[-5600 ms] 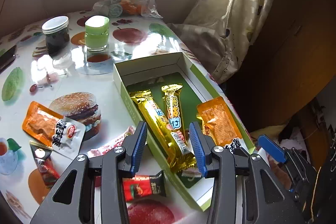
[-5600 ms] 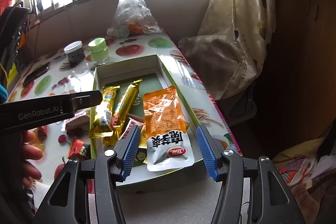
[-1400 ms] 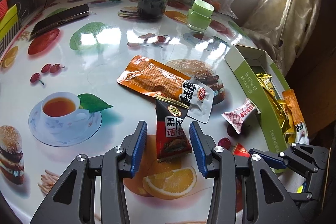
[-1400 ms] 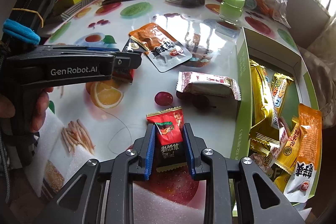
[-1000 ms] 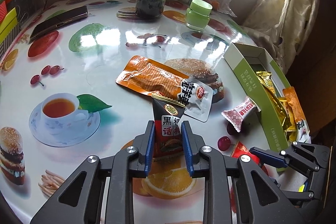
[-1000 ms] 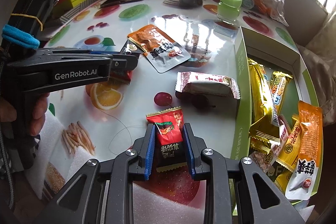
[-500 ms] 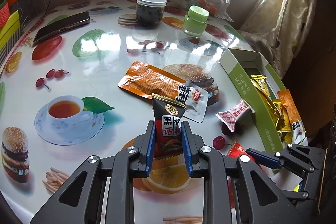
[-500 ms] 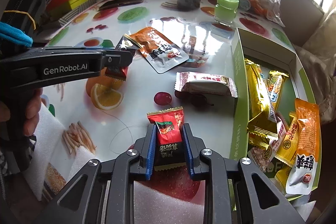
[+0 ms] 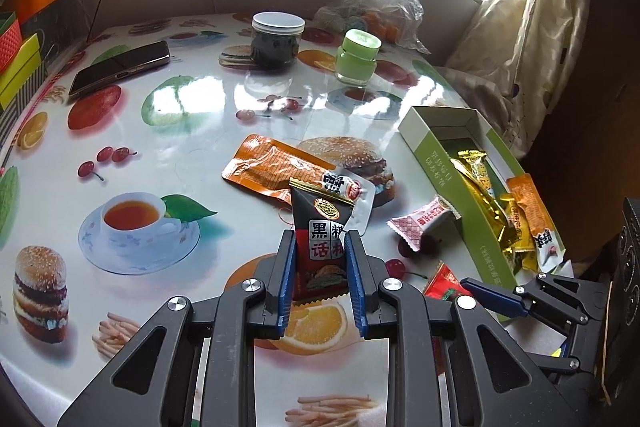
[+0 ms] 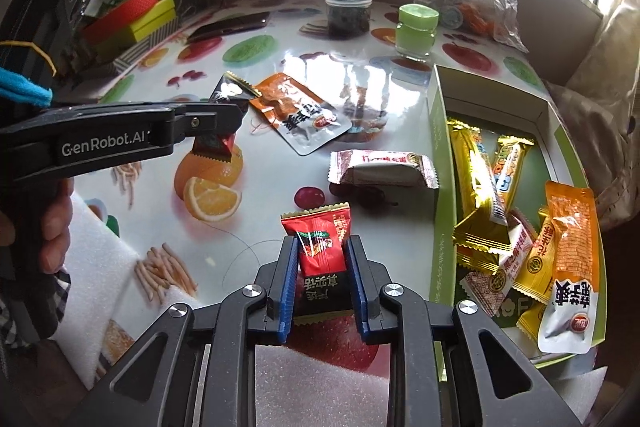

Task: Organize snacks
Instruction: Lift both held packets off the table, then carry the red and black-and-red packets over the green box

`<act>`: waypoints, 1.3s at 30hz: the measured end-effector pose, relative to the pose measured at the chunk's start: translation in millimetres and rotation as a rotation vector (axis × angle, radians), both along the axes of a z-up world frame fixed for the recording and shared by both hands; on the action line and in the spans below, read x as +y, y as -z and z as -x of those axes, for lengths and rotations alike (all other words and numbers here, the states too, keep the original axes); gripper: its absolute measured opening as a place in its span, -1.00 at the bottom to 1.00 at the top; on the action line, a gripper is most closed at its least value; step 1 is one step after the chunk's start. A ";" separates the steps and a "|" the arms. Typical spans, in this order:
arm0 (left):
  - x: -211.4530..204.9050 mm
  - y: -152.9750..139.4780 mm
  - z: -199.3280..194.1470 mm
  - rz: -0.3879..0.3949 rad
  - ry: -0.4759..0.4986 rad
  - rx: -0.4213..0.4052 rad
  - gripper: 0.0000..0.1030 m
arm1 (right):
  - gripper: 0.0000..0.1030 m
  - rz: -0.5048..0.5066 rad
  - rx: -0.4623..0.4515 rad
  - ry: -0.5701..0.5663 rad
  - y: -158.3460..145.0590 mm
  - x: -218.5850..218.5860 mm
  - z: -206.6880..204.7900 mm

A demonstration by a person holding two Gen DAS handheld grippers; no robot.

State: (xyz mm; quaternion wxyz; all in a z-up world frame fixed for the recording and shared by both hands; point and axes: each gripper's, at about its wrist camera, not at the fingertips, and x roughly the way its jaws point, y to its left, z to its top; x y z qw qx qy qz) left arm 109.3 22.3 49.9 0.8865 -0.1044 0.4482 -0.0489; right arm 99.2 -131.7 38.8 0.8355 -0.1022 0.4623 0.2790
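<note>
Tablecloth (image 9: 192, 131) fruit-printed under barred window; green box (image 10: 440, 187) at 3 o'clock; left gripper (image 9: 320, 255) clamping black packet (image 9: 322, 231), right gripper (image 10: 322, 267) clamping red packet (image 10: 320, 243), both tilted downward.

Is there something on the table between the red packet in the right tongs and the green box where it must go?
Nothing visible blocks it. The red packet has bare table up to the green box; the white wrapped snack lies farther back.
</note>
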 end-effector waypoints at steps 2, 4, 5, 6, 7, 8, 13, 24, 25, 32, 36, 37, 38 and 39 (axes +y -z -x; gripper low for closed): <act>-2.0 -2.7 1.0 0.000 0.004 -0.004 -0.52 | -0.56 -0.014 -0.003 0.007 -3.1 -2.5 1.1; -4.1 -5.9 2.0 0.000 0.008 -0.010 -0.52 | -0.56 -0.021 -0.014 0.015 -7.0 -5.1 3.3; -5.1 -7.3 2.7 -0.001 0.009 -0.012 -0.51 | -0.56 -0.026 -0.017 0.018 -8.9 -6.5 3.9; -6.7 -9.2 3.6 -0.002 0.011 -0.017 -0.51 | -0.56 -0.029 -0.021 0.022 -10.3 -8.0 4.9; -8.0 -10.9 4.4 -0.003 0.014 -0.021 -0.51 | -0.56 -0.032 -0.024 0.026 -11.4 -9.6 5.5; -9.3 -12.2 5.0 -0.003 0.016 -0.022 -0.51 | -0.56 -0.037 -0.026 0.031 -12.8 -11.3 5.8; -17.1 -17.3 6.9 -0.002 0.033 -0.031 -0.51 | -0.56 -0.058 -0.041 0.052 -20.4 -19.9 9.7; -34.7 -27.0 7.9 -0.008 0.069 -0.050 -0.51 | -0.56 -0.072 -0.068 0.087 -30.9 -38.6 14.1; -36.4 -27.8 8.0 -0.007 0.074 -0.053 -0.51 | -0.56 -0.073 -0.068 0.089 -31.4 -40.1 14.2; -46.1 -31.0 7.3 -0.011 0.097 -0.058 -0.51 | -0.56 -0.078 -0.077 0.111 -35.1 -49.8 16.7; -51.1 -31.7 7.5 -0.010 0.110 -0.057 -0.51 | -0.56 -0.078 -0.081 0.122 -37.0 -55.0 17.7; -52.8 -32.2 7.5 -0.010 0.113 -0.057 -0.51 | -0.56 -0.077 -0.081 0.125 -37.1 -56.4 17.7; -54.0 -32.5 7.5 -0.010 0.116 -0.057 -0.51 | -0.56 -0.077 -0.081 0.130 -37.4 -58.4 17.5; -55.6 -32.9 7.1 -0.010 0.120 -0.058 -0.51 | -0.56 -0.078 -0.082 0.135 -37.7 -60.6 17.3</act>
